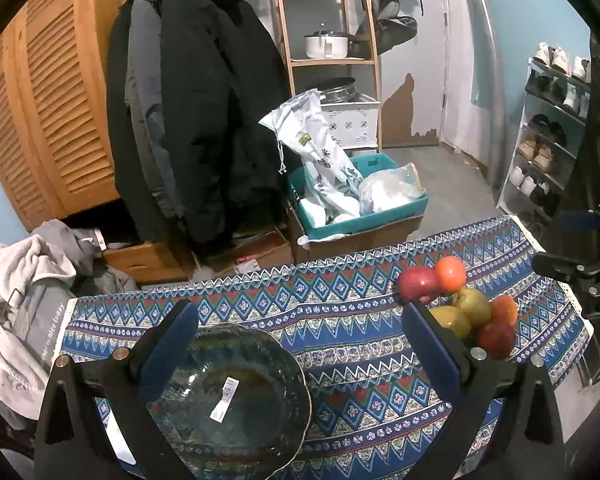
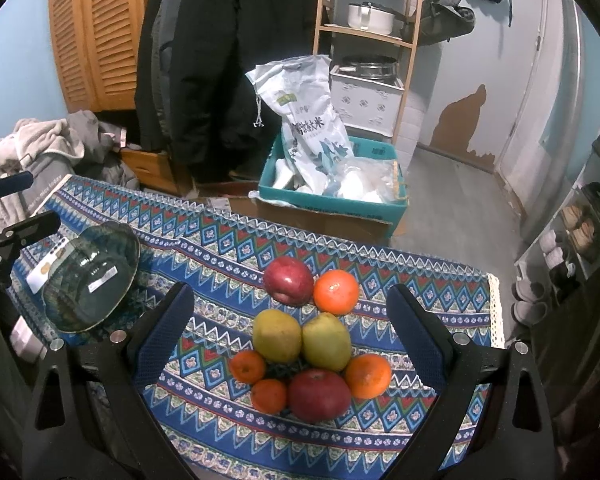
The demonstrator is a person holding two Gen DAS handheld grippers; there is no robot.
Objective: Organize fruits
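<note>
A dark glass bowl (image 1: pixel 236 400) with a barcode sticker sits on the patterned tablecloth (image 1: pixel 340 360), low between the fingers of my open left gripper (image 1: pixel 300 332). The bowl is empty. In the right wrist view the same bowl (image 2: pixel 90 276) lies at the left. A cluster of fruit rests on the tablecloth (image 2: pixel 228 248) between the fingers of my open right gripper (image 2: pixel 292 320): two red apples (image 2: pixel 289 285) (image 2: pixel 319 394), two yellow-green pears (image 2: pixel 277 334) (image 2: pixel 326 340) and several oranges (image 2: pixel 336 292). Nothing is held. The fruit pile (image 1: pixel 460 308) shows at the right in the left wrist view.
Beyond the table's far edge stands a teal box (image 2: pixel 332 200) with a white rice bag (image 2: pixel 308 120) on a cardboard carton. Dark coats (image 1: pixel 196 112) hang behind, laundry (image 1: pixel 24 280) lies at the left, a shoe rack (image 1: pixel 548 136) at the right. The other gripper's frame (image 1: pixel 580 276) intrudes at right.
</note>
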